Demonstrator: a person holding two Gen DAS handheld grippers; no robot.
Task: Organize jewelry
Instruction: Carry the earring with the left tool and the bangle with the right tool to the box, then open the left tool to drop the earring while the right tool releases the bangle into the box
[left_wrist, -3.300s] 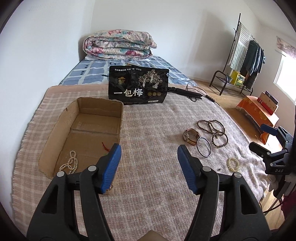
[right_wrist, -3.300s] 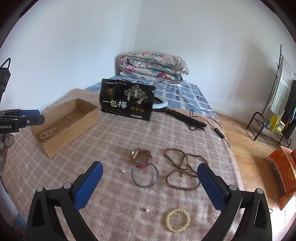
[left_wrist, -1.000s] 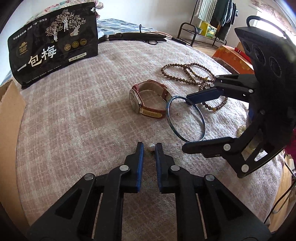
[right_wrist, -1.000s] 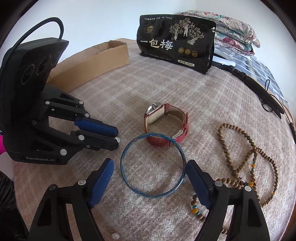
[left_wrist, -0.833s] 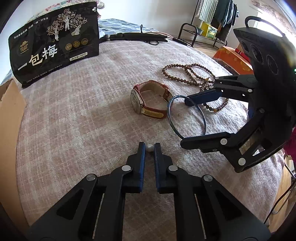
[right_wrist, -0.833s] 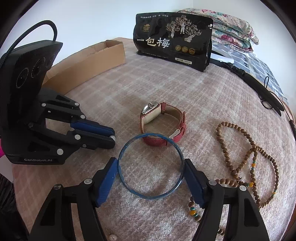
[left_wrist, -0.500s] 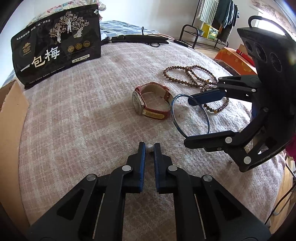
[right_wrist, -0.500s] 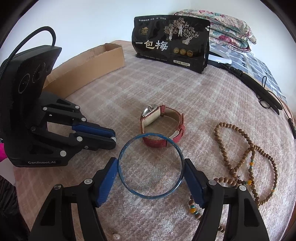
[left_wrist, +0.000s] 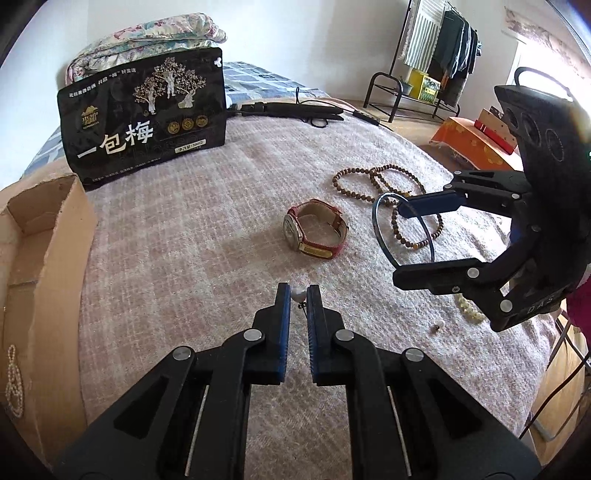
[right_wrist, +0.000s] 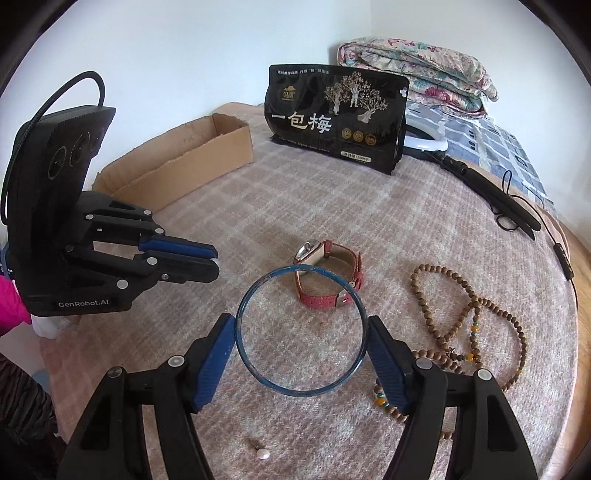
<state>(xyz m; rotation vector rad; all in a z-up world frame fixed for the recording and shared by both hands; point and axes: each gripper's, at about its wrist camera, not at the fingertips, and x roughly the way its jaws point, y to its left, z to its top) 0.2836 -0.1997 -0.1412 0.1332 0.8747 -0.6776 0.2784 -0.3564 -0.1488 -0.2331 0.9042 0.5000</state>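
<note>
Jewelry is mid-sort: the left gripper (left_wrist: 298, 295) pinches a pearl earring (left_wrist: 298, 294) at its fingertips and the right gripper (right_wrist: 301, 334) clamps a blue bangle (right_wrist: 301, 332) across its width, both lifted off the blanket (left_wrist: 207, 221), likely bound for the cardboard box (left_wrist: 55, 258) at left.

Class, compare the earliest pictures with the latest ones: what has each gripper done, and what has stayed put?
The left gripper closed on a pearl earring; the right gripper clamped the blue bangle and lifted it. The red watch, wooden bead necklace and cardboard box stayed put.
</note>
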